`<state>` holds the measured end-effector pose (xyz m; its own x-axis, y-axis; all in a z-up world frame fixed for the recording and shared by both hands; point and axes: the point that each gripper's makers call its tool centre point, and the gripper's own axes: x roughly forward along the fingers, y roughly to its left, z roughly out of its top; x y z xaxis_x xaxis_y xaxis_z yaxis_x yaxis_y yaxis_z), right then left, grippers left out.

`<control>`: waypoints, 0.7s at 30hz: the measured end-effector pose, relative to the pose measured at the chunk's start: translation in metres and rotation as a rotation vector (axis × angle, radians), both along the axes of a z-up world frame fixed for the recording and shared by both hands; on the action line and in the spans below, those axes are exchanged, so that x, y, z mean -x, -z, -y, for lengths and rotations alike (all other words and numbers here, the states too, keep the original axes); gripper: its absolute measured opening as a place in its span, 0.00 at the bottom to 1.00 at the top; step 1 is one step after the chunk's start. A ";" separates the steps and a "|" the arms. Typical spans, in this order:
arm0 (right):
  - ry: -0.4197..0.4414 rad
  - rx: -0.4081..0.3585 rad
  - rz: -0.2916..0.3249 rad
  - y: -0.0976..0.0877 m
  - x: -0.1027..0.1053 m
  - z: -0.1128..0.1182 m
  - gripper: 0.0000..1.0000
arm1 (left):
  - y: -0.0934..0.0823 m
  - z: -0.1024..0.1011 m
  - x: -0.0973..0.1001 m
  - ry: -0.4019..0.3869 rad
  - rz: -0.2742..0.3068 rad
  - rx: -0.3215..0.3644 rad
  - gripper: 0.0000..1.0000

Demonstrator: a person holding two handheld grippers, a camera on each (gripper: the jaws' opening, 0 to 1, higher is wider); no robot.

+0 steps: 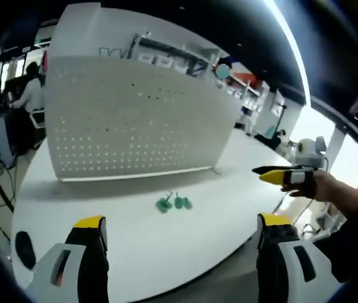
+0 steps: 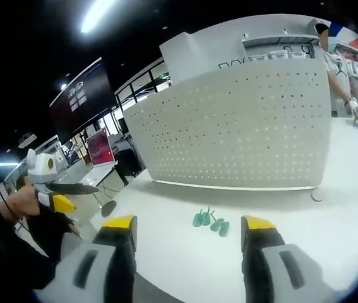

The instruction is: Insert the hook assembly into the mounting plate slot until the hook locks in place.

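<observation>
The left hand-held gripper (image 1: pixel 182 230) hangs over the near edge of the white counter (image 1: pixel 134 252), its yellow-tipped jaws spread wide with nothing between them. Ahead of it, standing upright across the back of the counter, is the white perforated mounting plate (image 1: pixel 128 120), a pegboard panel with rows of small holes. Between that panel and the near edge, roughly mid-counter, lie the green hooks (image 1: pixel 173 203), a small loose cluster resting flat on the surface and well apart from both grippers. In the right gripper view the same green hooks (image 2: pixel 211 221) sit just beyond the right hand-held gripper (image 2: pixel 188 230), whose jaws are likewise parted and empty, with the mounting plate (image 2: pixel 242 126) rising behind. The hooks look like small moulded plastic pieces: likely very light, fairly stiff, and smooth enough to skid on the slick counter if nudged from the side. Being thin and lying flat, one would be best pinched across its thicker body rather than its curved tip, leaving the mounting end free to enter a slot. A firm but modest squeeze should do, since a thin plastic prong could flex or snap. The panel is freestanding, so it may want bracing during the push.
</observation>
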<state>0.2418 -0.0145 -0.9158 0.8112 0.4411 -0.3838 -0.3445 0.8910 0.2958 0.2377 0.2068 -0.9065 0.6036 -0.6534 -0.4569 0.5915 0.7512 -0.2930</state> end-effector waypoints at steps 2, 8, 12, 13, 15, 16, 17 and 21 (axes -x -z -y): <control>0.001 -0.001 -0.004 0.001 -0.004 -0.001 0.64 | 0.002 -0.005 0.000 -0.002 -0.004 -0.013 1.00; -0.015 0.011 0.005 -0.002 -0.005 -0.009 0.64 | 0.004 -0.015 -0.004 -0.023 -0.003 -0.032 1.00; -0.025 0.061 -0.013 0.010 -0.003 -0.005 0.64 | 0.002 -0.016 -0.007 -0.046 0.005 0.003 1.00; -0.024 0.060 -0.014 0.011 -0.003 -0.005 0.64 | 0.006 -0.016 -0.007 -0.047 -0.002 -0.005 1.00; -0.016 0.042 -0.024 0.012 -0.003 -0.004 0.64 | 0.009 -0.016 -0.006 -0.039 -0.010 -0.018 1.00; -0.014 0.038 -0.026 0.011 -0.003 -0.004 0.64 | 0.009 -0.016 -0.006 -0.039 -0.011 -0.018 1.00; -0.013 0.036 -0.030 0.011 -0.003 -0.004 0.64 | 0.009 -0.016 -0.007 -0.039 -0.009 -0.017 1.00; -0.023 0.070 -0.032 0.013 -0.003 -0.003 0.64 | 0.010 -0.018 -0.010 -0.052 -0.012 -0.007 1.00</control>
<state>0.2445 -0.0111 -0.9285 0.7880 0.4306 -0.4400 -0.3563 0.9018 0.2444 0.2481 0.2249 -0.9161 0.6312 -0.6179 -0.4688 0.5480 0.7831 -0.2942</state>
